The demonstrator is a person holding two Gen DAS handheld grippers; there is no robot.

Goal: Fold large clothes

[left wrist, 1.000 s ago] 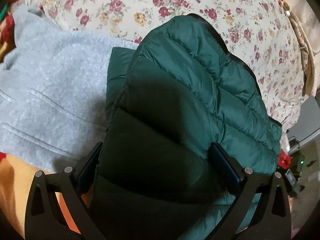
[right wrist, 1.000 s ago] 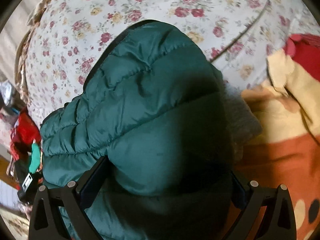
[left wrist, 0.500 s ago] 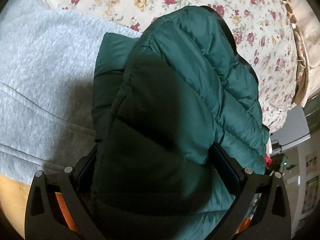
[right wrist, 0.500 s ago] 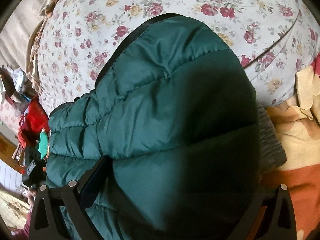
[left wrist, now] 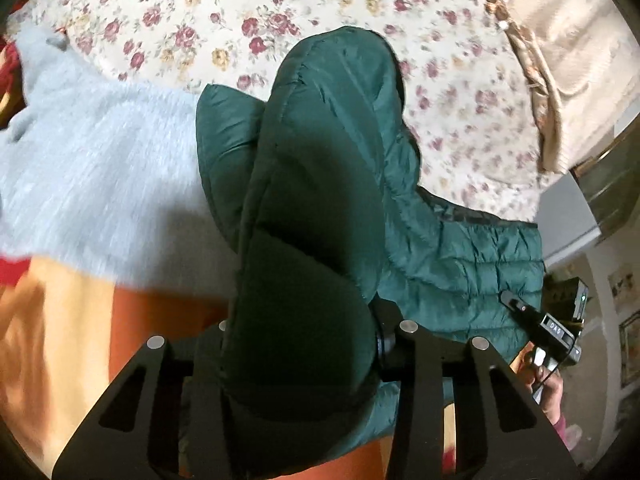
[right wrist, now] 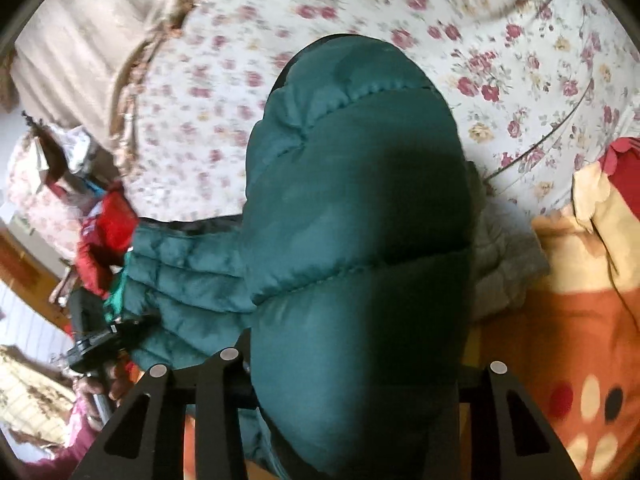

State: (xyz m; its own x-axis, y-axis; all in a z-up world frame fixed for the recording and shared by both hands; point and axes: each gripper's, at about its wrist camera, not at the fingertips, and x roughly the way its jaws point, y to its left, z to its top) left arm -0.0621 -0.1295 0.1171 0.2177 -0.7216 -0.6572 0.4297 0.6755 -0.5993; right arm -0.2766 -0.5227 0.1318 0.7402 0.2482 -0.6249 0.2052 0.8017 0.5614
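A dark green quilted puffer jacket (left wrist: 320, 168) lies over a floral bedspread (left wrist: 280, 8). My left gripper (left wrist: 298, 344) has a thick fold of it bulging between its jaws, which are closing and squeeze the padding. In the right wrist view the same jacket (right wrist: 352, 200) fills the middle. My right gripper (right wrist: 356, 372) pinches another puffy fold, with its jaws closing too. The stretch of jacket between the two grips sags sideways. The fingertips of both grippers are buried in fabric.
A pale grey fleece garment (left wrist: 100, 168) lies left of the jacket, and its edge (right wrist: 504, 264) shows on the right. An orange patterned blanket (right wrist: 560, 340) covers the near bed. A hand with the other gripper (left wrist: 556, 332) is at the right; room clutter (right wrist: 104, 232) lies beyond the bed edge.
Both pairs of jaws have drawn in from wide apart and now squeeze the jacket. Both grippers have risen, bunching the jacket narrower and lifting its near edge off the bed.
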